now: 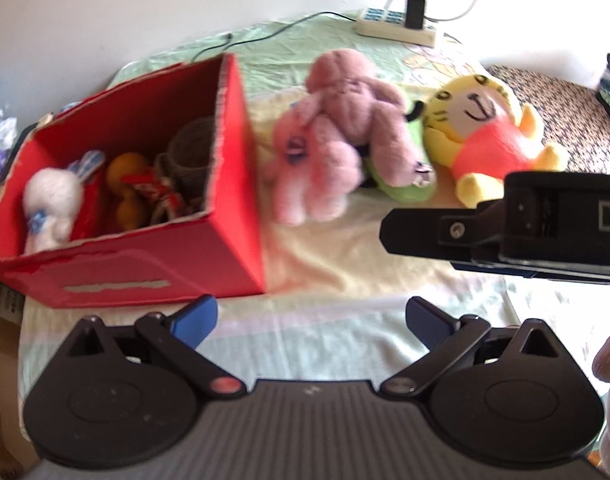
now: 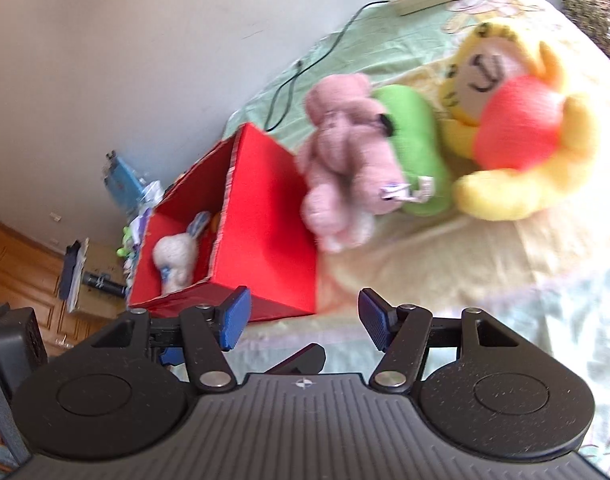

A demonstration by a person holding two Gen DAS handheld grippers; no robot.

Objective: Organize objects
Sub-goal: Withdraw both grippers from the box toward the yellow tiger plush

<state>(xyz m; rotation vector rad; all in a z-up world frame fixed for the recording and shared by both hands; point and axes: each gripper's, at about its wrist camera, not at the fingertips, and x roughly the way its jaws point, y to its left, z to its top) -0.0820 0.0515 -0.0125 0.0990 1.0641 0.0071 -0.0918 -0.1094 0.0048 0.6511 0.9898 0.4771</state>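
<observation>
A red cardboard box [image 1: 233, 216] [image 2: 265, 216] stands on the cloth-covered table, holding a white bunny [image 1: 51, 208] [image 2: 177, 258], an orange toy [image 1: 127, 184] and a grey knitted thing [image 1: 193, 148]. Right of the box lies a pink plush [image 1: 337, 136] [image 2: 345, 152] over a green plush [image 1: 405, 188] [image 2: 417, 148]. Further right a yellow tiger plush [image 1: 489, 128] [image 2: 521, 132] in a red shirt lies on the table. My left gripper [image 1: 311, 322] is open and empty, short of the box. My right gripper [image 2: 305, 322] is open and empty too; its body [image 1: 505, 224] shows in the left wrist view.
A white power strip [image 1: 397, 26] with a black plug and cables sits at the table's far edge near the wall. A patterned cushion [image 1: 561, 108] lies beyond the tiger. Clutter and a wooden cabinet [image 2: 21, 276] stand left of the box.
</observation>
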